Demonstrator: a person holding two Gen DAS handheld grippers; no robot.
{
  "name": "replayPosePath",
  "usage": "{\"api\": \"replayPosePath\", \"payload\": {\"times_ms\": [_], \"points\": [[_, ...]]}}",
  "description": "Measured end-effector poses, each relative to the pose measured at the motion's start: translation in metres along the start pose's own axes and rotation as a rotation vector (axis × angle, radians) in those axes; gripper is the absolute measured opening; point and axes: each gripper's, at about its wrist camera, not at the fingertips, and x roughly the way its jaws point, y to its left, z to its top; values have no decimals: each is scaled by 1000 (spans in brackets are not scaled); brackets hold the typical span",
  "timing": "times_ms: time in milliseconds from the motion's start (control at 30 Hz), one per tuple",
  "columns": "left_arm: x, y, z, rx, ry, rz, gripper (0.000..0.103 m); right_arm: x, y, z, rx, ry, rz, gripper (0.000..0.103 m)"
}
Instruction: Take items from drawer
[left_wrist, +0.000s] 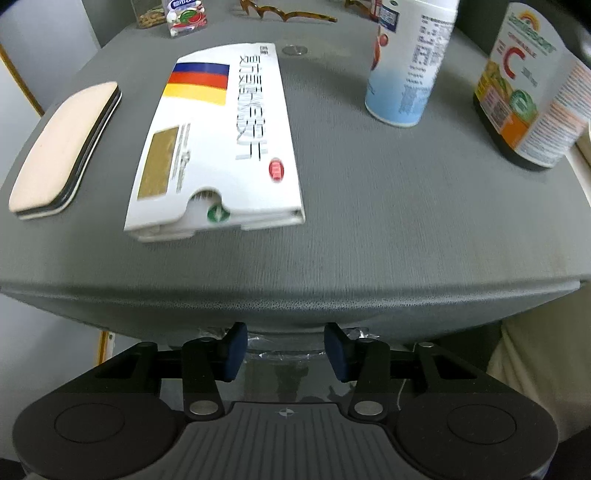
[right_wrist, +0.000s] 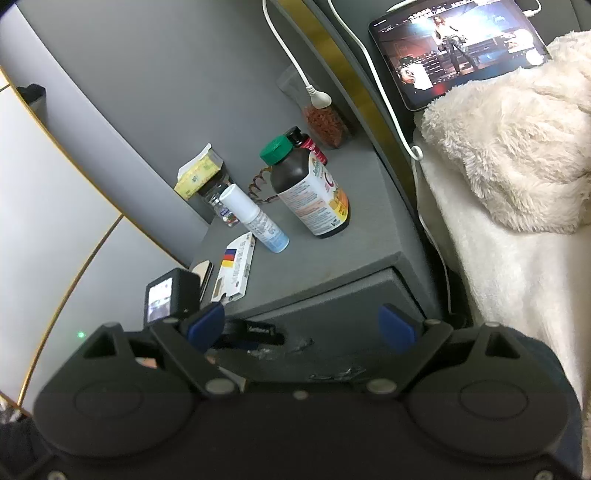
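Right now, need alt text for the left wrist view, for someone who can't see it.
The left gripper hangs with jaws open and empty just below the front edge of a grey nightstand. On top lie a white medicine box with a blue, red and yellow stripe and a pink case to its left. A white tube and a dark vitamin C bottle stand to the right.

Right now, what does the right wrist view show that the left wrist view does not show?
Only the right wrist view shows the tablet, the fluffy blanket, the white cable and the left gripper.

Only the left wrist view shows the full top of the pale flat case.

Both show the white box, the white tube and the vitamin C bottle.
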Motion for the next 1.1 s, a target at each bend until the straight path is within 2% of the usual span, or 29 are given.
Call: {"api": "replayPosePath", "payload": {"times_ms": [200,267,333,433,500,633,667,733,933,1100], "points": [[-14,-2,-42,30,-46,11,42,0,-2,1,10,-3,7,90],[-35,-3,-60,56,-88,30,53,-1,3,1,-2,-6,-10,90],[-65,0,-80,68,-133,9,78,-3,10,1,-23,-12,-36,90],[-119,10,-112,70,-214,-25,97,-2,38,4,-84,-26,-63,94],[-156,19,-134,65,-262,-18,103,1,62,9,-118,-1,-64,96],[-225,40,-186,52,-318,58,103,7,113,17,-199,30,-93,103],[-232,44,-191,47,-319,71,103,8,126,19,-221,33,-99,103],[-263,58,-221,8,-330,107,103,12,148,18,-259,46,-135,103],[-308,73,-288,-61,-367,112,103,23,197,-1,-355,79,-275,103],[-328,85,-312,-118,-388,80,103,29,203,-19,-424,83,-347,103]]}}
